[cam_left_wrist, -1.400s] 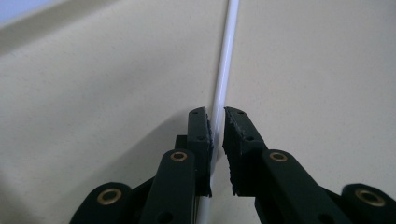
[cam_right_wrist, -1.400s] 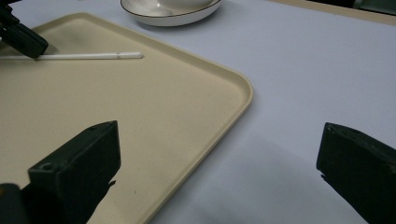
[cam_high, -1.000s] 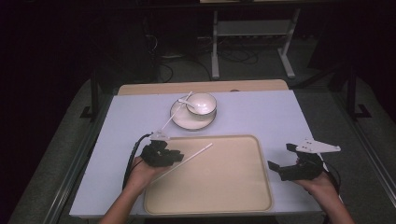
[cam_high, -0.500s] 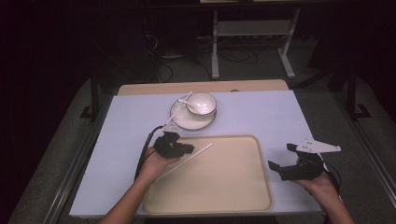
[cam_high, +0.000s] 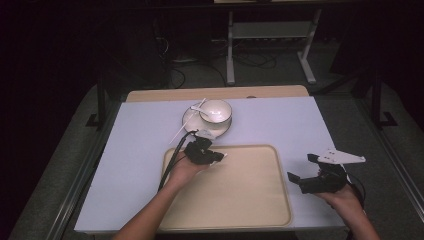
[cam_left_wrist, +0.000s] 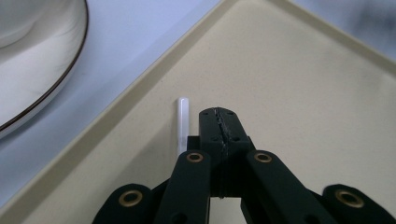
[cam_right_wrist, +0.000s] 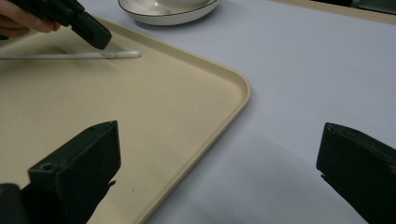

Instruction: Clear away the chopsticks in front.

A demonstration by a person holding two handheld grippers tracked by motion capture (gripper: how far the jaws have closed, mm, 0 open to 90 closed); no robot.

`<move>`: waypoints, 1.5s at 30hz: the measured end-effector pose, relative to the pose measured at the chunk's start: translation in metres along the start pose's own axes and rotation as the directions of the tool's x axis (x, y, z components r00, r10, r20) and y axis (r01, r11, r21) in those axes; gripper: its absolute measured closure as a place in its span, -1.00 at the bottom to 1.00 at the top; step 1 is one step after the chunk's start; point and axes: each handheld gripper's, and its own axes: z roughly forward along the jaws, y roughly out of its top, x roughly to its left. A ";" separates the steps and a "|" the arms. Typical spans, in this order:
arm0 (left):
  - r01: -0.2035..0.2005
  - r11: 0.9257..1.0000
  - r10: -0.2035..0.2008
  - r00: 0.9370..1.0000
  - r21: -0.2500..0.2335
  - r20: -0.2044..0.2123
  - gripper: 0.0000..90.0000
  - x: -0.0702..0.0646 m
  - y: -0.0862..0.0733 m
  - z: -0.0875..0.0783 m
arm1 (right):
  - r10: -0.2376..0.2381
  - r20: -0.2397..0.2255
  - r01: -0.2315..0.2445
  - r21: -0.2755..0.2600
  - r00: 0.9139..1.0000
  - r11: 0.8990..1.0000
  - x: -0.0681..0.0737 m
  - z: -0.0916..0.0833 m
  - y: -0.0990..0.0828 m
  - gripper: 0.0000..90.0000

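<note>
A white chopstick [cam_right_wrist: 70, 55] lies flat on the beige tray [cam_high: 250, 210] near its far left corner. My left gripper [cam_high: 217, 156] is over that corner, tips low above the chopstick [cam_left_wrist: 182, 123]. Its jaws have just been closing and now meet. The chopstick runs beside and under the left jaw, not between the two. The left gripper [cam_right_wrist: 100, 39] also appears at the top left of the right gripper view. My right gripper [cam_high: 301, 167] hovers off the tray's right edge, jaws wide apart with nothing between them.
A white bowl [cam_high: 216, 111] with a spoon [cam_high: 199, 106] stands on a dark-rimmed saucer [cam_high: 192, 122] just beyond the tray. A thin white stick [cam_high: 177, 136] lies on the pale blue tabletop [cam_high: 130, 160] left of the saucer. A wooden strip [cam_high: 150, 95] borders the far side.
My left hand has moved right and away from me to the tray's far left corner, along the chopstick, so less of it shows. The right hand has stayed put.
</note>
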 end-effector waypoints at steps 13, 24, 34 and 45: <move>-0.004 1.000 0.005 0.999 0.027 -0.040 0.99 0.006 0.000 0.020 | 0.002 -0.001 -0.002 -0.003 1.000 1.000 -0.002 -0.001 -0.001 -1.00; 0.035 0.999 -0.034 0.997 0.012 -0.074 0.99 0.018 -0.004 0.013 | 0.001 -0.002 -0.001 -0.002 1.000 1.000 -0.001 -0.001 -0.001 -1.00; 0.049 0.999 -0.047 0.993 0.014 -0.106 0.99 0.024 -0.009 0.005 | 0.004 -0.001 -0.004 -0.004 1.000 1.000 -0.002 -0.001 -0.001 -1.00; 0.067 0.998 -0.064 0.988 0.017 -0.139 0.99 0.031 -0.016 -0.005 | 0.004 0.002 -0.004 -0.004 1.000 1.000 -0.002 -0.002 0.000 -1.00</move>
